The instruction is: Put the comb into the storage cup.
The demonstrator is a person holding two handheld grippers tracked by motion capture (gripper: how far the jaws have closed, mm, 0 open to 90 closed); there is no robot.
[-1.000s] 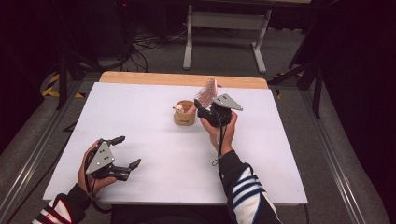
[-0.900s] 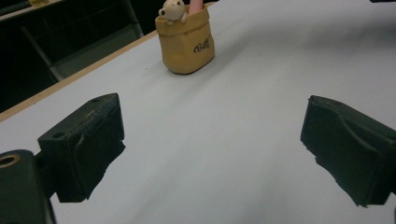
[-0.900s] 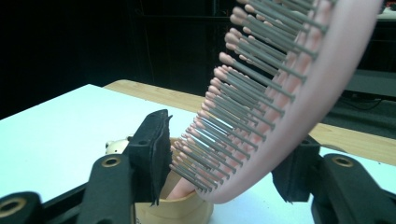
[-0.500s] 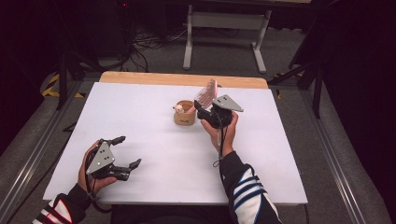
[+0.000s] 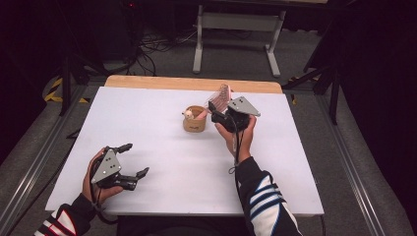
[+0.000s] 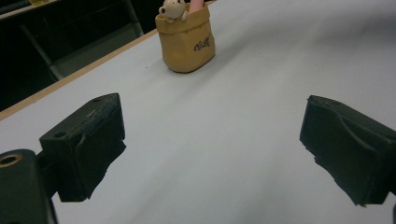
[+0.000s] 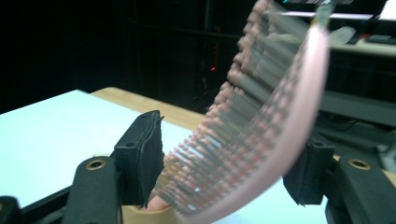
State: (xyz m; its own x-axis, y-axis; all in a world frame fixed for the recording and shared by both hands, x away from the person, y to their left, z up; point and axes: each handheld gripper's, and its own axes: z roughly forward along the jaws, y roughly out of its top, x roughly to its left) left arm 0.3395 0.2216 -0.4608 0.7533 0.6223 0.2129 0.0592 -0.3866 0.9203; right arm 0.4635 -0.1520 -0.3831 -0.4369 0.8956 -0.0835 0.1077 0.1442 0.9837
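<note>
Right gripper (image 5: 220,109) raised beside the cup (image 5: 194,119) mid-counter (image 5: 147,113), its jaws just opening around the pink brush (image 7: 261,126), apparently loose. Left gripper (image 5: 133,160) rests wide open, empty.

Pink hairbrush (image 7: 261,135), tan pouch (image 6: 187,42)

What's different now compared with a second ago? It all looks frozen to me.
Very little. The right gripper has just been opening its jaws around the pink hairbrush, which stands handle-down in the small brown pot; the left pad looks clear of the bristles. The brush, the pot and the open left gripper near the table's front edge kept their places.
</note>
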